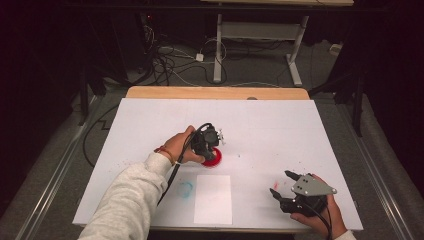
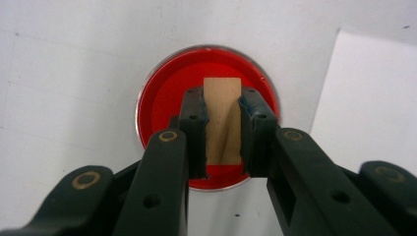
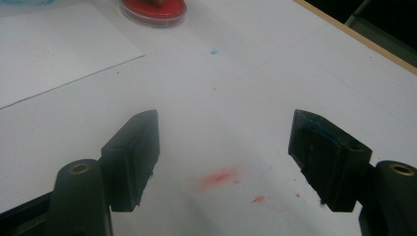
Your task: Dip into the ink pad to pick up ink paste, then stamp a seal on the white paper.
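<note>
surface: table (image 1: 150, 125) covered in white sheeting, bare wooden edge along the far side. Faint red smears (image 3: 221, 177) on the sheeting between the right gripper's jaws, a small blue speck (image 3: 213, 51) farther out, a bluish ring stain (image 1: 186, 188) near the front edge.
paper: separate white sheet (image 1: 213, 199) lying flat at the front edge, just on the near side of the dish, long side running front to back.
room: dark. Grey floor beyond the table with a tangle of cables (image 1: 170, 60) and the white legs of another desk (image 1: 260, 30).
block: wooden block (image 2: 223, 118), pale, rectangular. In the left gripper view its long axis runs along the jaws, far end pointing away from the camera and sticking out past the fingertips. It sits over the middle of the dish; cannot tell if the far end touches the red.
dish: round shallow dish (image 2: 162, 93) with a clear rim, inside all red, resting on the sheeting near table centre. Whether the red is liquid or a pad, cannot tell.
left gripper: left gripper (image 2: 221, 105) clamped on the block's two long sides, pads pressed flat against the wood, pointing down at the dish. Held in the left hand (image 1: 177, 145), grey sleeve behind it.
right gripper: right gripper (image 3: 223, 142) with jaws spread wide, nothing between them, low over the sheeting at the front right corner, well apart from the dish.
</note>
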Demonstrator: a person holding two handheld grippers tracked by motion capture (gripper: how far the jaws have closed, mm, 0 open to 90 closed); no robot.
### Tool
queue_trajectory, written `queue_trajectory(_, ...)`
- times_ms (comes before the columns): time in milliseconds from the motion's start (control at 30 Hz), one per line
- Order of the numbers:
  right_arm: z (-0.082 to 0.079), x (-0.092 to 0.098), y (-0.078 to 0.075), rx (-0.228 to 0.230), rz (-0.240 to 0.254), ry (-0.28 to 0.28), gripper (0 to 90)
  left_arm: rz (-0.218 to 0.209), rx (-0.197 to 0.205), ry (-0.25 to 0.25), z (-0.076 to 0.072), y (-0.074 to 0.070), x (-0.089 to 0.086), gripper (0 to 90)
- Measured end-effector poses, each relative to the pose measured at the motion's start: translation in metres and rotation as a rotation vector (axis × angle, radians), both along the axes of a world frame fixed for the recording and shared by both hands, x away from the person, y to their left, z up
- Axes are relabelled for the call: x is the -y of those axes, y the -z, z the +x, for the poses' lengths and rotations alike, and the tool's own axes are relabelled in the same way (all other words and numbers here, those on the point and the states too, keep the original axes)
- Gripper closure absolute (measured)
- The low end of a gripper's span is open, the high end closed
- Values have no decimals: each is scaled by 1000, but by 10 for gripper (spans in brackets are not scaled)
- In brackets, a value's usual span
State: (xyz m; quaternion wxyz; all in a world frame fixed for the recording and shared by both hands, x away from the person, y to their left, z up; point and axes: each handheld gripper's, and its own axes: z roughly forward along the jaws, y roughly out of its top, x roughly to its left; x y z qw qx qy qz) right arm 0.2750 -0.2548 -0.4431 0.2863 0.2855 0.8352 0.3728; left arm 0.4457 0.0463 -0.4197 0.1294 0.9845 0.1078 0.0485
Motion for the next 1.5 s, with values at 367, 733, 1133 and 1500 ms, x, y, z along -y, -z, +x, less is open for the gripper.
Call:
queue_trajectory(367, -2, 0, 0, 7, -6, -4, 280, -63, 26, -20, -4, -11, -12, 736)
queue_trajectory(733, -2, 4, 0, 13, 9, 9, 275, -159, 93, -52, -18, -27, -31, 736)
queue_trajectory(1133, -5, 7, -1, 24, -9, 26, 273, -245, 140, -32, -50, -29, -50, 736)
queue_trajectory(1500, -4, 3, 1, 19, -30, 16, 275, -279, 154, 12, -82, -31, -57, 736)
